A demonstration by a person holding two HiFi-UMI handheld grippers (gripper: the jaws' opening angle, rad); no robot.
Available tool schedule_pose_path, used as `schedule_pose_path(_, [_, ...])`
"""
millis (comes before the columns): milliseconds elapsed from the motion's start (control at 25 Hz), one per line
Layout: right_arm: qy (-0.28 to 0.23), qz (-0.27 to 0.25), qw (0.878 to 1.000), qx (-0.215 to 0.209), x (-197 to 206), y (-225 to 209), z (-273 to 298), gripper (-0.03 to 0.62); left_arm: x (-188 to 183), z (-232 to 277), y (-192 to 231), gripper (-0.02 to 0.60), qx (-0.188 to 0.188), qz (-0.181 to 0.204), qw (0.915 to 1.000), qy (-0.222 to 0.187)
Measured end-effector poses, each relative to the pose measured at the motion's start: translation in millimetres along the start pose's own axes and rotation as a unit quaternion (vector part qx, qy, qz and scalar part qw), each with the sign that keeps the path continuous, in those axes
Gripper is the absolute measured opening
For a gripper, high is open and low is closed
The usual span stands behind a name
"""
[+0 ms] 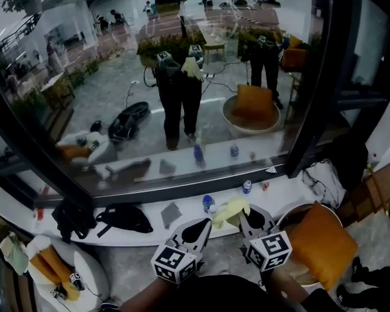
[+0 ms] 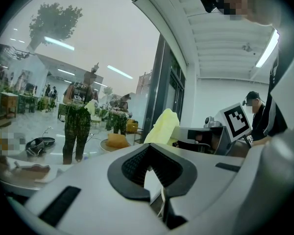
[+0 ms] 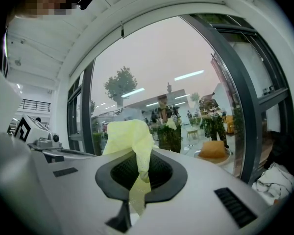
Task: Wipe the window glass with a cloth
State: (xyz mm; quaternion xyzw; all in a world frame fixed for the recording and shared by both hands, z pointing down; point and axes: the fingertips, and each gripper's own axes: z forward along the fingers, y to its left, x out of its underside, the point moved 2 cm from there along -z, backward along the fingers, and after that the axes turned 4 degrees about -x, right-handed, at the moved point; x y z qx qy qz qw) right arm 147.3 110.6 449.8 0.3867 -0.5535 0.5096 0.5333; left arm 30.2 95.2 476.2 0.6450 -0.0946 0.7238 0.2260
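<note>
The window glass (image 1: pixel 182 77) fills most of the head view and mirrors a person holding both grippers. My right gripper (image 1: pixel 244 216) is shut on a pale yellow cloth (image 1: pixel 229 212), which bunches out past its tips just below the glass. In the right gripper view the cloth (image 3: pixel 130 141) stands up between the pads, with the glass (image 3: pixel 152 82) ahead. My left gripper (image 1: pixel 204 224) hangs beside it to the left, shut with nothing in it. The left gripper view shows its closed pads (image 2: pixel 137 168), the yellow cloth (image 2: pixel 162 126) and the right gripper's marker cube (image 2: pixel 236 121).
A white sill (image 1: pixel 286 190) under the glass carries a blue bottle (image 1: pixel 208 202), a small bottle (image 1: pixel 247 186), a grey rag (image 1: pixel 171 213) and a black bag (image 1: pixel 123 218). A dark window post (image 1: pixel 318 96) stands at right. An orange cushion (image 1: pixel 318 242) lies at lower right.
</note>
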Motion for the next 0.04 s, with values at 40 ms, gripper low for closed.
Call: schedule_pose_path(40, [0.001, 0.001, 1.000, -0.001, 0.4, 0.0, 0.4, 0.037, 0.4, 0.6, -0.1, -0.002, 0.001, 0.002, 1.0000, 0.001])
